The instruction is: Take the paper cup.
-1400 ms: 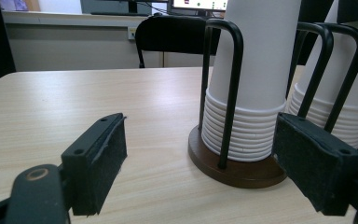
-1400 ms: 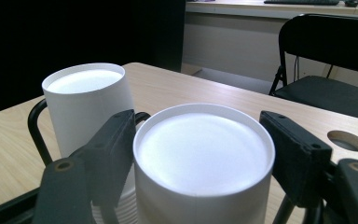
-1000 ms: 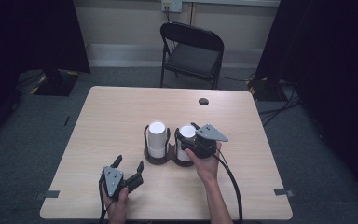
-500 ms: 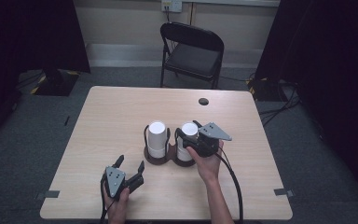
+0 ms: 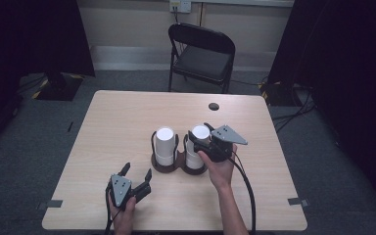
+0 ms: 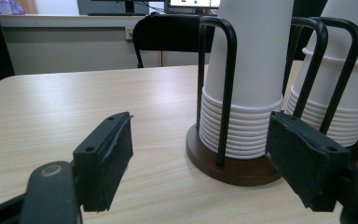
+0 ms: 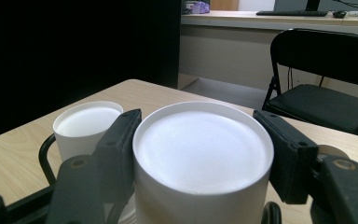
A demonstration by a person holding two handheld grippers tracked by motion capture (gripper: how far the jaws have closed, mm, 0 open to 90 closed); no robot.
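A brown holder (image 5: 165,168) with black wire loops stands mid-table with two stacks of upturned white cups. My right gripper (image 5: 198,140) is shut on the top cup (image 5: 200,130) of the right stack. In the right gripper view both pads press the sides of that cup (image 7: 200,135), held in my right gripper (image 7: 203,156), and the left stack (image 7: 87,122) stands behind to the left. My left gripper (image 5: 137,171) rests open near the table's front edge, left of the holder. In the left gripper view my left gripper (image 6: 205,156) faces the left stack (image 6: 247,70), with nothing between its pads.
A small dark round thing (image 5: 214,106) lies near the table's far edge. A black folding chair (image 5: 203,51) stands beyond the table. Dark curtains hang on both sides. The right gripper's cable (image 5: 247,191) trails toward the front edge.
The right gripper and the top of its cup have shifted slightly up and to the right in the high view. The left gripper has stayed where it was.
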